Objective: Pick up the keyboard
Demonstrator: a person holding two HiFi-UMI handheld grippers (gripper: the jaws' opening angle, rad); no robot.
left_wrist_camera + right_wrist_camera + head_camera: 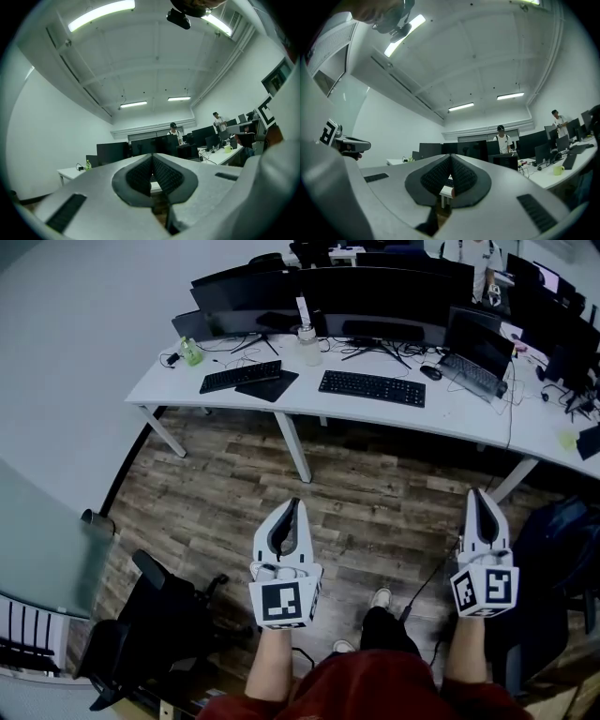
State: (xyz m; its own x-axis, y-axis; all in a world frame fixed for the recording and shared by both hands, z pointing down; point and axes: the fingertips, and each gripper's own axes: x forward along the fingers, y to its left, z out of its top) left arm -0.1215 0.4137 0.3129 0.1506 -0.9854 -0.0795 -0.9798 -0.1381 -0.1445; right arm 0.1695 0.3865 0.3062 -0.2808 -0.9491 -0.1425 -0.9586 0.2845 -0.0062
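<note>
On desk (305, 392): green bottle (190, 352) at left end, pale jar (308, 344) near keyboard (372, 387)

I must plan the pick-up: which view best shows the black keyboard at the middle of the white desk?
The head view: it looks down on the whole keyboard, uncovered on the desk. In the gripper views the shut left claw and right claw cover that desk part; no keyboard is discernible.

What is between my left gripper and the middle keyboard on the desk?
Head view: only bare wood floor and the desk's front edge separate the left gripper from the middle keyboard.
</note>
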